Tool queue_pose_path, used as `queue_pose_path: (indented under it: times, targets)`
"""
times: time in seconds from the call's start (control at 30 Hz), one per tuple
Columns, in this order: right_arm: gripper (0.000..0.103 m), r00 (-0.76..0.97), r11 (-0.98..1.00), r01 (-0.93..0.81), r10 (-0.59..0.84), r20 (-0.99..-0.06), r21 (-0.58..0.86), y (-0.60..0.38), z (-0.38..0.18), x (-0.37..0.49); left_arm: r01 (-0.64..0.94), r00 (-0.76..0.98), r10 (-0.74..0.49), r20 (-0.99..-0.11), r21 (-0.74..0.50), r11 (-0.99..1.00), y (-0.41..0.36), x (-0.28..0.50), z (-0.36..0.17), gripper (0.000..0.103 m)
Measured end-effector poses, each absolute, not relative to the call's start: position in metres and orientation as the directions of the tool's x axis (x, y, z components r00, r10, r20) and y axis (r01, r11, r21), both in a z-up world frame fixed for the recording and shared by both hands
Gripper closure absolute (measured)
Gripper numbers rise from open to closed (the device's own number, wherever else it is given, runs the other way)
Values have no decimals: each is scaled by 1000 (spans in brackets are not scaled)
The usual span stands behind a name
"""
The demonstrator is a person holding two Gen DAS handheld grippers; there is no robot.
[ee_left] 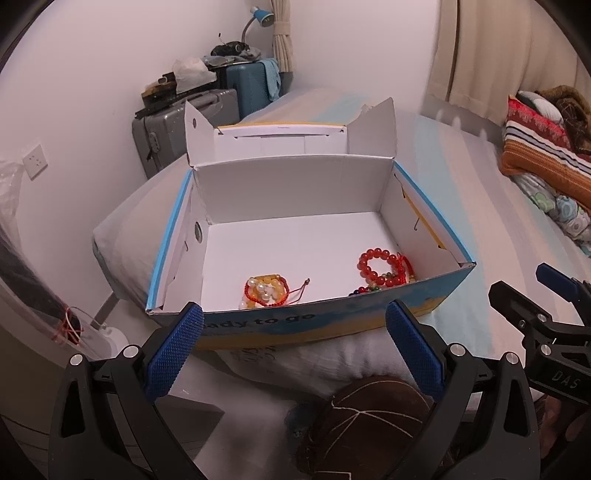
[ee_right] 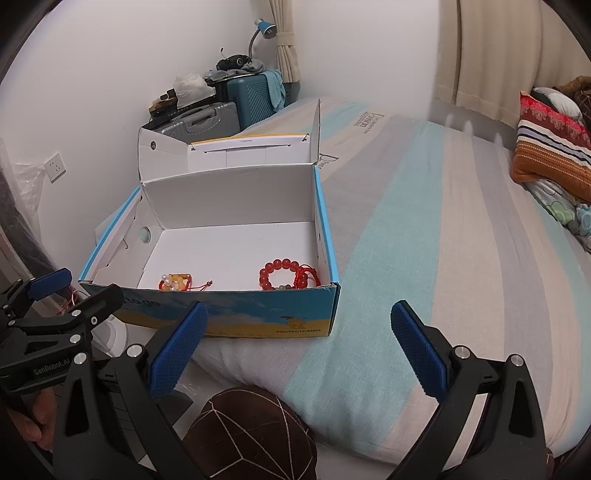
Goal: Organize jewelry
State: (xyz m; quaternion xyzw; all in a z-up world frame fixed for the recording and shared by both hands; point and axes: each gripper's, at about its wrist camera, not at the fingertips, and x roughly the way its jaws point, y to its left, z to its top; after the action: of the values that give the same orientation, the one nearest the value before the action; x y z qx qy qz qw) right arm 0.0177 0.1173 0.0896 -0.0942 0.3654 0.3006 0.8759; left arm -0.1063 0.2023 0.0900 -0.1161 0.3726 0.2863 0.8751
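Observation:
An open cardboard box (ee_left: 369, 306) (ee_right: 236, 314), white inside with a blue and yellow outside, rests on the bed corner with its lid flipped back. Inside near the front wall lie a pearl and red cord bracelet (ee_left: 264, 290) (ee_right: 176, 282) and, to its right, a red bead bracelet (ee_left: 376, 267) (ee_right: 280, 274) with more red cord jewelry beside it. My left gripper (ee_left: 295, 325) hangs open just in front of the box, holding nothing. My right gripper (ee_right: 299, 321) is open too, in front of the box's right front corner, and empty.
The striped bed sheet (ee_right: 424, 236) stretches to the right, with folded blankets and a pillow (ee_right: 550, 147) at the far right. Suitcases (ee_right: 221, 110) and a desk lamp (ee_right: 264, 29) stand against the wall behind. A brown round cushion (ee_right: 251, 435) sits below the grippers.

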Motion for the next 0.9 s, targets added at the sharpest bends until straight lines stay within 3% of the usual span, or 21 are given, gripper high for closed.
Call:
queue_pose_path:
  times: [0.6, 0.9]
  targets:
    - [8, 544, 798, -600, 458, -703, 56, 119, 87, 17, -621, 581, 456, -674, -5, 784, 203, -114, 91, 6]
    - [8, 542, 798, -600, 460, -704, 59, 120, 86, 16, -606, 568, 441, -695, 9, 796, 201, -111, 91, 6]
